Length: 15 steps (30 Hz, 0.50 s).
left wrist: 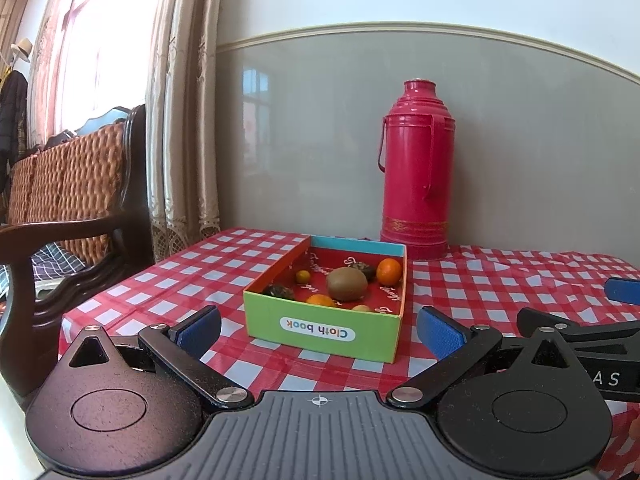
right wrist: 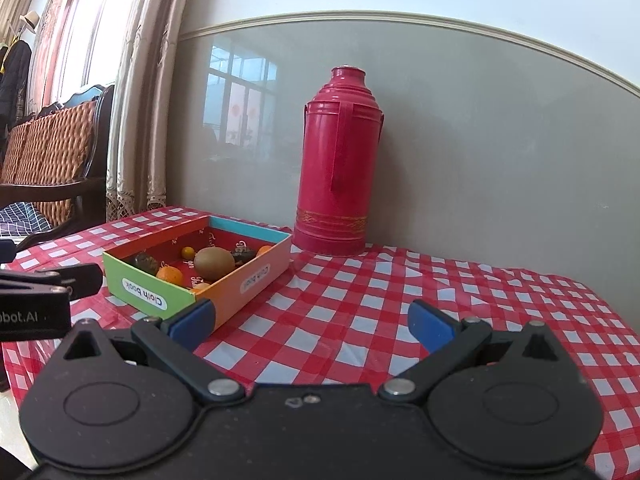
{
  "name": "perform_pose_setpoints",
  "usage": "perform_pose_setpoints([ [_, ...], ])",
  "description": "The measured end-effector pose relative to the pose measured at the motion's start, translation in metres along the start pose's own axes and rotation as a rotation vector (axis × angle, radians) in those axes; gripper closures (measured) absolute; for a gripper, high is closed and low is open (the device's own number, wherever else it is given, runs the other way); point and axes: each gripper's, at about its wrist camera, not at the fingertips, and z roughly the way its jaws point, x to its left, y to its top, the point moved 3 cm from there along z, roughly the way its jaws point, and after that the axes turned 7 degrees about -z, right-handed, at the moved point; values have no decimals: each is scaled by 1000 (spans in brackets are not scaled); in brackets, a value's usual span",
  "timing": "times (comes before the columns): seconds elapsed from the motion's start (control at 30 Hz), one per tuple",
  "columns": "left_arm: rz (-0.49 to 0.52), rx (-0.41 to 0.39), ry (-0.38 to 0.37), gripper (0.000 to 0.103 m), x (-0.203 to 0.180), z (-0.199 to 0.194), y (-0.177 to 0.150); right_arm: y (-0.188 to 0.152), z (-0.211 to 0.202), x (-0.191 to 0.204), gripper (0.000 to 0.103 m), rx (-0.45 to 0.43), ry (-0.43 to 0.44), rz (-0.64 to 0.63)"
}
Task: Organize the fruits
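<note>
A shallow cardboard box [left wrist: 324, 330] with a green "Cloth book" front stands on the red checked tablecloth. In it lie a kiwi [left wrist: 347, 284], an orange [left wrist: 389, 271], a second orange [left wrist: 320, 300], a small yellow fruit [left wrist: 303, 277] and two dark fruits [left wrist: 279, 291]. My left gripper [left wrist: 319, 326] is open and empty, just in front of the box. The box also shows in the right wrist view [right wrist: 156, 294], with the kiwi [right wrist: 214, 262] inside. My right gripper [right wrist: 310, 322] is open and empty, to the right of the box.
A tall red thermos [left wrist: 416, 168] stands behind the box against the grey wall; it also shows in the right wrist view [right wrist: 338, 160]. A wooden wicker-backed chair [left wrist: 72, 208] stands left of the table. The table's left edge [left wrist: 70, 320] is close to my left gripper.
</note>
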Motion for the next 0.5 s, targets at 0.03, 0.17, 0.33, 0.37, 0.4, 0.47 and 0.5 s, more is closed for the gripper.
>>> perform_pose_setpoints([
  [0.03,0,1,0,0,0,0,0,0,0,0,6,-1,0,0],
  [0.17,2,4,1,0,1,1,0,0,-1,1,6,-1,1,1],
  [0.33,-5,-1,-12,0,1,1,1,0,0,0,6,-1,2,1],
  [0.37,-1,0,-19,0,1,1,1,0,0,1,6,0,2,0],
  [0.4,3,-2,-21,0,1,0,0,0,0,1,6,0,2,0],
  [0.47,17,-7,-24,0,-1,0,0,0,-1,2,6,0,2,0],
  [0.5,23,-8,-31,0,-2,0,0,0,0,2,6,1,1,1],
])
